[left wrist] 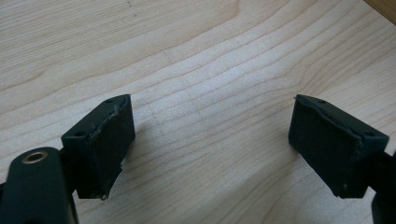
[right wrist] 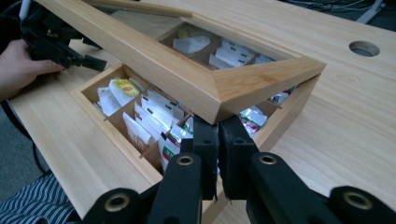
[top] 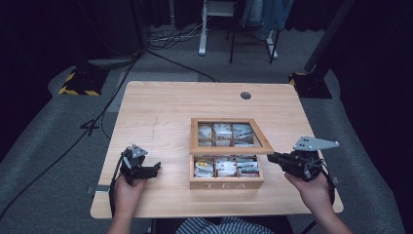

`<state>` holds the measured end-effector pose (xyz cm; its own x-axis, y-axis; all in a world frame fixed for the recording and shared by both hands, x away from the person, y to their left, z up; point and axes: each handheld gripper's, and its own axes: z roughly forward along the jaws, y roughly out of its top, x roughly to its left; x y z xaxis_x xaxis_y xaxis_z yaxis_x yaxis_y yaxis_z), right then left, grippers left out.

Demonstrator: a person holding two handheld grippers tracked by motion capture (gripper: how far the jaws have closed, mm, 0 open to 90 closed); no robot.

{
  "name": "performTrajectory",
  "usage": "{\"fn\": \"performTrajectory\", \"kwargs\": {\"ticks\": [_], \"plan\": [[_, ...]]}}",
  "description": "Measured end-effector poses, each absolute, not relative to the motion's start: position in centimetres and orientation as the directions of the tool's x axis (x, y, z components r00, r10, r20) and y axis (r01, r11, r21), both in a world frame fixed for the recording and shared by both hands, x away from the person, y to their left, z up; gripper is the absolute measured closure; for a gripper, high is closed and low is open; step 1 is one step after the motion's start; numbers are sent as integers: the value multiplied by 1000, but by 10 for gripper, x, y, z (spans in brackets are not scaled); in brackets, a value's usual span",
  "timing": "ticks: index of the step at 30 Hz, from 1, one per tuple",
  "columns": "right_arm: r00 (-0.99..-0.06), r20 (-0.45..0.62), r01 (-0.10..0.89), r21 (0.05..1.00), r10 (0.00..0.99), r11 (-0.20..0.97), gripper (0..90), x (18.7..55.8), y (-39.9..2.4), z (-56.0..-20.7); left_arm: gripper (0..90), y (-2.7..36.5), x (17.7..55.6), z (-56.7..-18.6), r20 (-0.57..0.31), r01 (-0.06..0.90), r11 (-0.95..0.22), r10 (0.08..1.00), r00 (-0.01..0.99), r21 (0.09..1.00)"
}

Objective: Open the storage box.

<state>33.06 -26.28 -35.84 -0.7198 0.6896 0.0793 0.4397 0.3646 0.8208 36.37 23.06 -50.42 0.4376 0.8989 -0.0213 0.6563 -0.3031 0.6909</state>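
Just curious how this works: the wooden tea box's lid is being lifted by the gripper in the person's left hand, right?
Not quite. The right gripper is lifting the lid of the tea box, jaws shut at its corner, as the right gripper view shows. The left gripper is open over bare table.

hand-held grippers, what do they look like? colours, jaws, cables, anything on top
Both are black. The left hand-held gripper has two blocky black jaws with flat, slightly worn pads, small screw holes at the tips, and a small grey three-cornered plate on top. The right hand-held gripper carries a larger grey three-cornered plate, and brass-ringed holes show on its jaw arms. A black cable trails from each. The forearms are bare of sleeves.
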Motion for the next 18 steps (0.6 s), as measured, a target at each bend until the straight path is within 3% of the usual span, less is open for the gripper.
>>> {"fn": "performTrajectory", "kwargs": {"ticks": [18], "plan": [[-686,38,360,886,727,294,900,337,-251,-350,197,229,361,-504,-26,655,-292,902,430,696]]}}
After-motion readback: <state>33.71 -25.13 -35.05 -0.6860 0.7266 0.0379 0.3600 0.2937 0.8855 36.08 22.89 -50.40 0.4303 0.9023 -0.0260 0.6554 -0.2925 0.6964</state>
